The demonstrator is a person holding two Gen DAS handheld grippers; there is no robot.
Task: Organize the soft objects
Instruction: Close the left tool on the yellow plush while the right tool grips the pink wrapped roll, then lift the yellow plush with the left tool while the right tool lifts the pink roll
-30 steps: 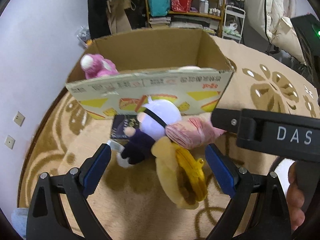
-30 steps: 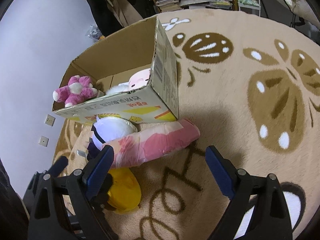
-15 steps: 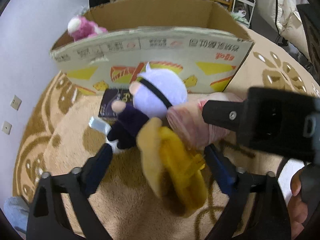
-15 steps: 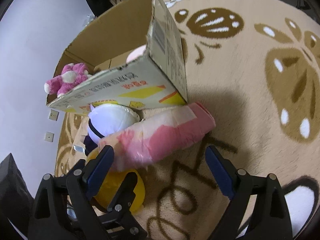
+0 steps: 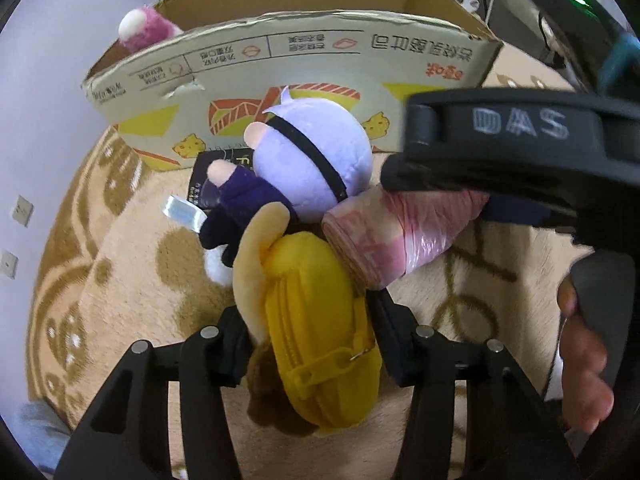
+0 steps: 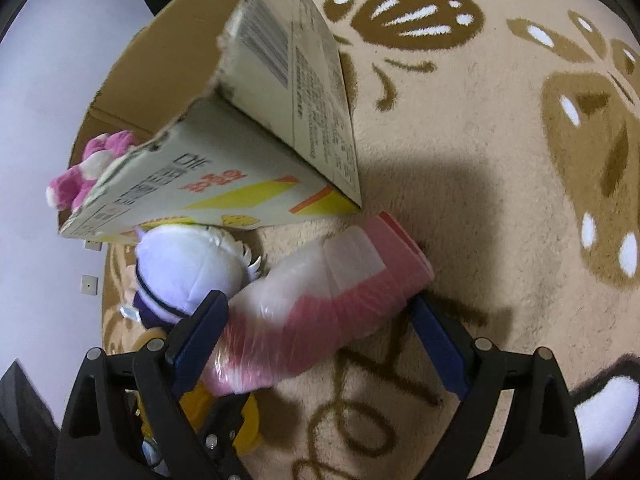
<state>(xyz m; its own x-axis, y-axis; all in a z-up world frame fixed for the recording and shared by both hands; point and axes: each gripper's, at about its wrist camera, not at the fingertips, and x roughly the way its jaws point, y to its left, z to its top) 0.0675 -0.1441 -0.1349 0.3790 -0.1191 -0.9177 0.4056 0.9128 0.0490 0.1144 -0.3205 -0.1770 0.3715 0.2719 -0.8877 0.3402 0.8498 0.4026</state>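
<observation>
On the rug, left wrist view: I see my left gripper [image 5: 312, 332] closed around a yellow plush pouch [image 5: 316, 336], one finger pressed to each side of it.
Yellow pouch: it has a zipper along its top and a paler floppy ear on the left; it lies on the patterned rug [image 5: 120, 280] just in front of the box.
Doll: a lavender-headed doll [image 5: 308, 160] in dark clothes lies between the pouch and the cardboard box [image 5: 304, 60], touching the pouch and leaning against the box wall.
Pink roll: a pink plastic-wrapped roll [image 5: 396, 236] lies to the right of the pouch, its end touching it.
Right gripper from here: its black body [image 5: 516, 148] crosses the upper right over the roll, with my hand [image 5: 580, 356] on its handle.
Box contents: a pink plush toy [image 5: 144, 32] peeks over the box's left rim.
Under the doll: a dark booklet [image 5: 212, 180] and a small silvery packet [image 5: 182, 208] lie on the rug.

On the rug, right wrist view: my right gripper [image 6: 320, 340] stands open, its blue pads either side of the pink roll [image 6: 320, 312]; I cannot tell whether either pad touches it.
Pink roll: it lies on the rug [image 6: 480, 120] slantwise, its far end close to the box corner.
Doll: its lavender head [image 6: 184, 268] sits left of the roll, against the box [image 6: 256, 160].
Pink toy: it [image 6: 88, 168] shows behind the box's left edge.
Pouch: a yellow bit [image 6: 200, 404] shows low down, behind my left finger.
</observation>
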